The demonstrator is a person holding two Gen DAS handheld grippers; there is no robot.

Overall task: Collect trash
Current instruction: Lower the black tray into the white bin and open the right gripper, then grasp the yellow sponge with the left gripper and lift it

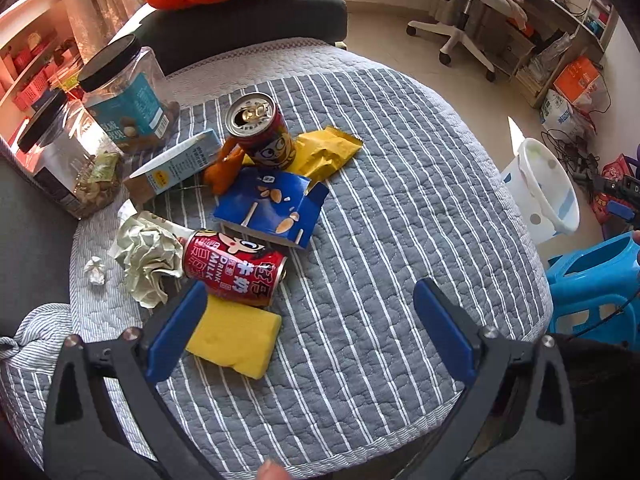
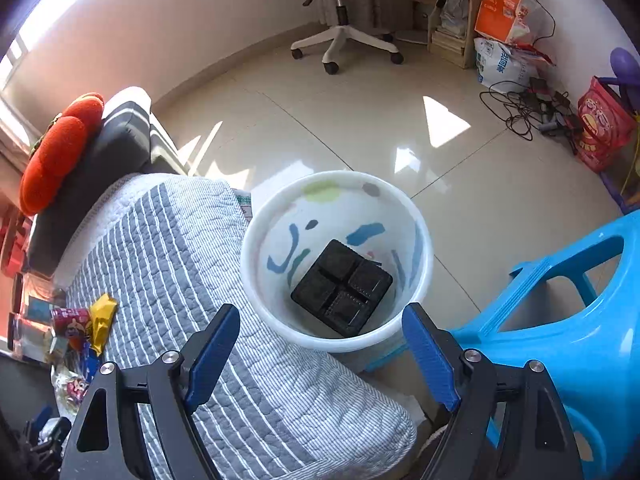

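The striped quilt point(image 1: 360, 184) covers the table and carries the litter. Off its edge on the floor stands the white bin point(image 2: 256, 280), a black four-cell tray point(image 2: 342, 288) lying inside it. On the quilt — toward its cluttered side — a blue carton point(image 1: 268, 208) lies flattened between an upright red can point(image 1: 260, 132) and a tipped red can point(image 1: 234, 266). Beside the tipped can sit a yellow sponge point(image 1: 236, 336) and crumpled paper point(image 1: 146, 256). The left gripper point(image 1: 306, 320) hovers over the quilt, blue fingers spread wide, holding nothing; the right gripper point(image 2: 320, 352) hangs over the bin, equally wide and empty.
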